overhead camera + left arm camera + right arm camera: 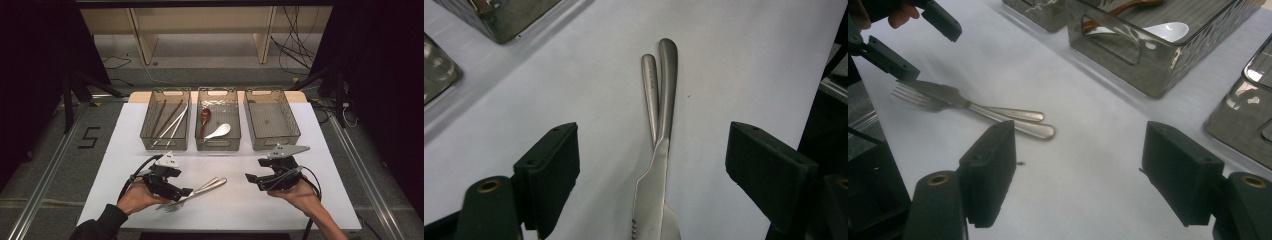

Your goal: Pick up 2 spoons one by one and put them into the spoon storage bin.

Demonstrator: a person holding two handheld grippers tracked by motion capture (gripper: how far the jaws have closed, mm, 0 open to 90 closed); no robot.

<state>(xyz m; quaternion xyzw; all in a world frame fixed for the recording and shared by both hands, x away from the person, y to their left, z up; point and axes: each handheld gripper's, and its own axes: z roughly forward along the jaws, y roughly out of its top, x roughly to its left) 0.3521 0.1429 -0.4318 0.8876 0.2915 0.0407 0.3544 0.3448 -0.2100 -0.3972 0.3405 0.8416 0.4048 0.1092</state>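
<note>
A: What is on the big white table [320,150]?
B: Three bins [217,125] at the back. A knife [659,165] lies across a fork [923,97] near the front.
A: And the grippers?
B: The left gripper [654,165] is wide open around both, not touching. The right gripper [1078,170] is wide open, empty.

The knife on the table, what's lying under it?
A fork lies under the knife: its tines stick out beside the blade, and its handle angles out alongside the knife's handle. The fork's neck, where the blade crosses it, is covered. Both rest on the white table.
</note>
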